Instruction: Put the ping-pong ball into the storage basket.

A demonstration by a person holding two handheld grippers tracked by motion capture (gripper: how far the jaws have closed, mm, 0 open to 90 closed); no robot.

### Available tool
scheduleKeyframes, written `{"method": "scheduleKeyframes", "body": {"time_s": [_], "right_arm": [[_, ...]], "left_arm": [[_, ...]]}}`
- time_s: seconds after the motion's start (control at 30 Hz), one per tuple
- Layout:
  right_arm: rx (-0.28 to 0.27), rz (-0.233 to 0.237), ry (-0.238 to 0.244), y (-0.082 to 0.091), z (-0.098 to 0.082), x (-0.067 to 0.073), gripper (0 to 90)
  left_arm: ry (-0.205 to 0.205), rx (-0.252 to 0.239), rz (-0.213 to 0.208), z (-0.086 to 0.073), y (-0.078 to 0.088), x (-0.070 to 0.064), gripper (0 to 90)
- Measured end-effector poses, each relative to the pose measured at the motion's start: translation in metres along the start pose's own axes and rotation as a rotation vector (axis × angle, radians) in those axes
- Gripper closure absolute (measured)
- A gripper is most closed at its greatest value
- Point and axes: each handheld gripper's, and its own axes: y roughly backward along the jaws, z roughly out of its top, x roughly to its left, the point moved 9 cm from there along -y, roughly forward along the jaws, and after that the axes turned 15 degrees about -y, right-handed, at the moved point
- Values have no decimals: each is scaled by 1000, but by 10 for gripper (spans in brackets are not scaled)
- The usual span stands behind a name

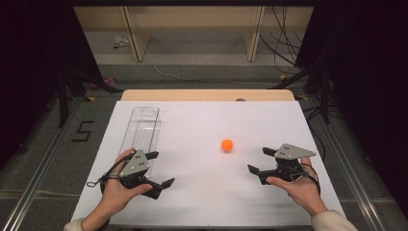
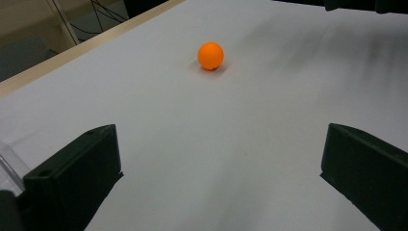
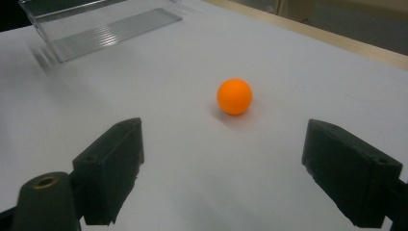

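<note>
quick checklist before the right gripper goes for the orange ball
1. Right gripper jaws open wide enough: ok.
2. Nothing between the right jaws: ok.
3. Orange ball resting free on the white table, touching nothing: ok.
4. Path from right gripper to ball unobstructed: ok.
5. Left gripper open and apart from the ball: ok.
6. Clear tray lying flat at the table's left side: ok; whether its open end faces the ball: cannot tell.
</note>
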Motion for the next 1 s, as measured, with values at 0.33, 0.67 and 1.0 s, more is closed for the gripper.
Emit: {"method": "scheduleKeyframes", "body": {"time_s": [0.33,0.67,1.0], "right_arm": [[2,5,5,-2,1,0,156],[3,6,4,-8,4,0,157],[11,14,7,-23,10,2,158]], "left_arm": [[-15,3,-8,0,-2,-1,0],[-22,2,-14,1,-2,-3,0],[-21,1,-14,1,-2,-3,0]]}}
